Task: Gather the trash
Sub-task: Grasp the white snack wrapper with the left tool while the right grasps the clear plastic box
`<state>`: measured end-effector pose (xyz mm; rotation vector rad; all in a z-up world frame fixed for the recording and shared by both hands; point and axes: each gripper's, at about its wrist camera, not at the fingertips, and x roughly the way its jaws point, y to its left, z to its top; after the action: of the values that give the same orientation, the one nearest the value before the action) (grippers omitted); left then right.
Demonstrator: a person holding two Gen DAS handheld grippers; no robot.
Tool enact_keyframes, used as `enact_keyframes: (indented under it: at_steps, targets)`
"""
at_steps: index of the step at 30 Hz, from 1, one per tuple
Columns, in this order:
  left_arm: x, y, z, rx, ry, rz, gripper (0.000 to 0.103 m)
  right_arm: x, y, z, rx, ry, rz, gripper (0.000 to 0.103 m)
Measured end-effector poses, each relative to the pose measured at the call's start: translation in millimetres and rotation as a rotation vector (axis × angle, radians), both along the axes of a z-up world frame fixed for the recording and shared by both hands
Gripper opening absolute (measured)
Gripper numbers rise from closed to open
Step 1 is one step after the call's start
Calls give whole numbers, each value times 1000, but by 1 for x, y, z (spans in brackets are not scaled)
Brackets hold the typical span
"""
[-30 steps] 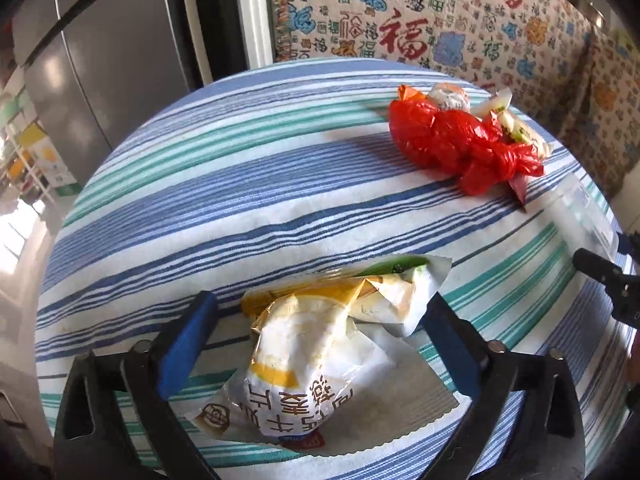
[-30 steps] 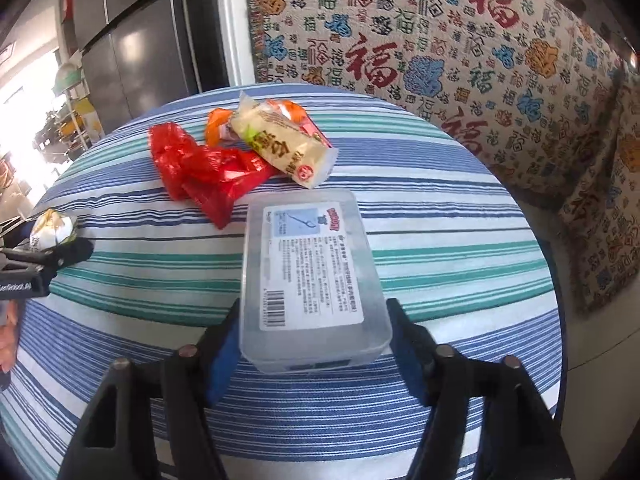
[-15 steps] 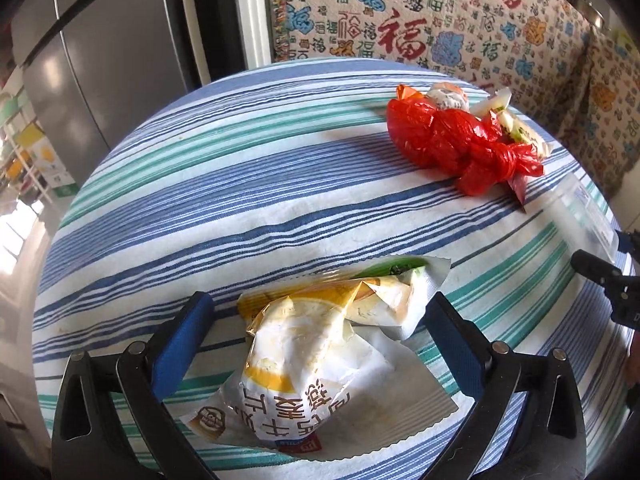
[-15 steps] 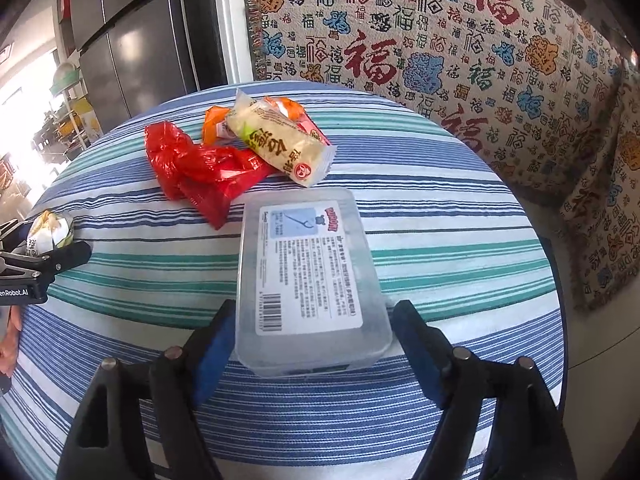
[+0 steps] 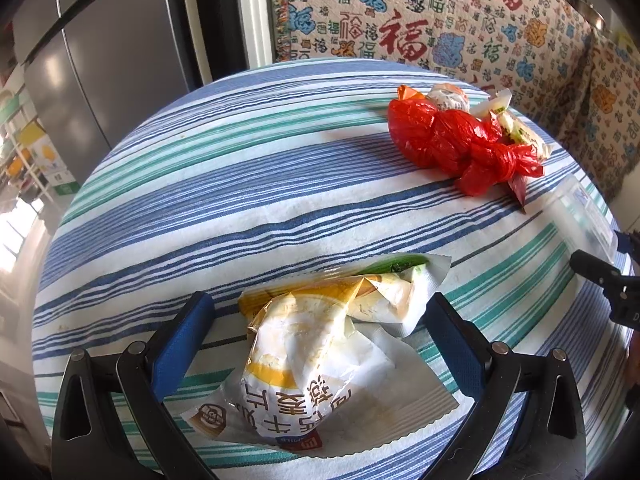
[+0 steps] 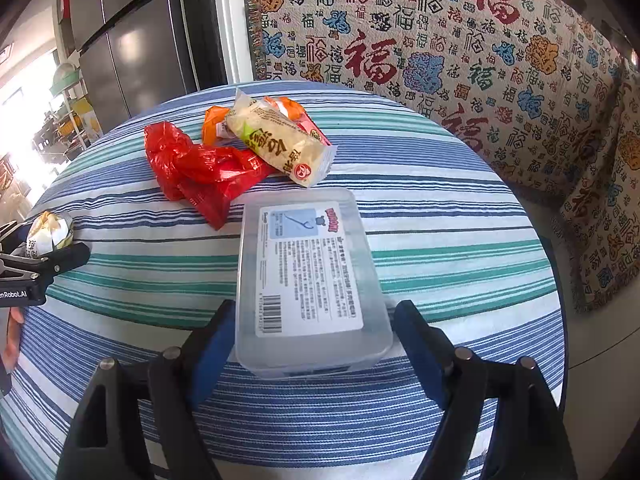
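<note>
Left claw [image 5: 316, 344]: spread wide around crinkled snack wrapper [image 5: 320, 360]; light, soft, best pinched mid-bulge.
Right claw [image 6: 316, 344]: spread, flanking clear plastic box [image 6: 308, 276]; rigid, slick-sided.

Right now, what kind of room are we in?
Probably a home dining or living area beside a kitchen: a round table under a blue-and-green striped cloth, a sofa draped in a patterned throw with red Chinese characters, and a tall grey steel fridge.
</note>
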<state>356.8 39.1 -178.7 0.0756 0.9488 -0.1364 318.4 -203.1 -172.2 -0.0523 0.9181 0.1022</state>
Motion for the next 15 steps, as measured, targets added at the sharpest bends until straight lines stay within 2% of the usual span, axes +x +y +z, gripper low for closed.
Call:
enact_keyframes:
  at_steps: [15]
  targets:
    - [-2,0,-1,-5,-1,-13,103,1,-1,1,-1,0,0,82]
